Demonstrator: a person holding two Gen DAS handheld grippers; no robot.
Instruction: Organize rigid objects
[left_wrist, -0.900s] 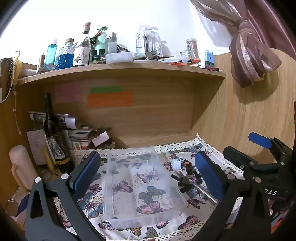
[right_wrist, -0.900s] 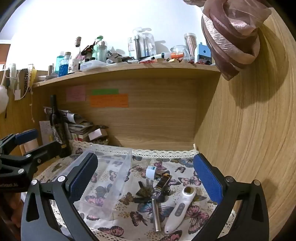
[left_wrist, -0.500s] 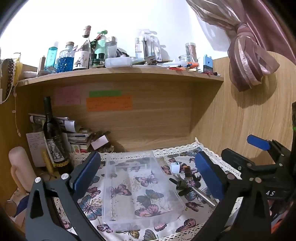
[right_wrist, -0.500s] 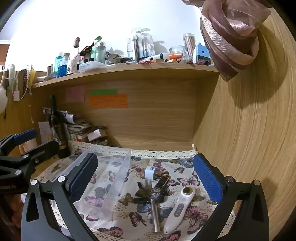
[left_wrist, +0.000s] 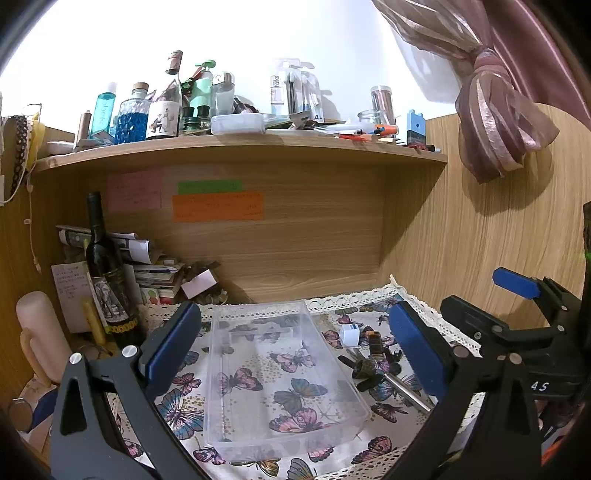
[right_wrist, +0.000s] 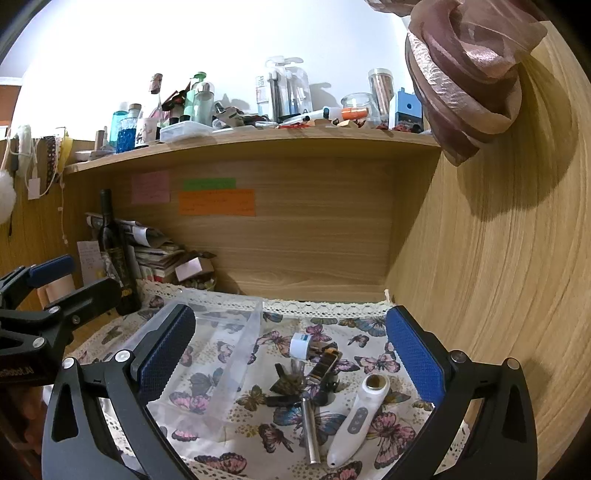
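A clear plastic tray (left_wrist: 280, 373) lies empty on the butterfly cloth, also in the right wrist view (right_wrist: 218, 354). To its right lie a small white jar (right_wrist: 301, 346), a dark lighter-like item (right_wrist: 325, 363), a bunch of keys (right_wrist: 288, 384), a metal rod (right_wrist: 308, 430) and a white handheld device (right_wrist: 356, 419). My left gripper (left_wrist: 291, 350) is open and empty above the tray. My right gripper (right_wrist: 288, 354) is open and empty above the small items.
A wine bottle (left_wrist: 107, 273), stacked papers (left_wrist: 155, 273) and a pink cylinder (left_wrist: 40, 336) stand at the back left. A shelf (left_wrist: 240, 147) above holds several bottles. A wooden wall (right_wrist: 498, 258) closes the right side. A tied curtain (left_wrist: 495, 122) hangs there.
Both grippers have drifted slightly; the tray and items sit a little differently in view. Both stay open and empty.
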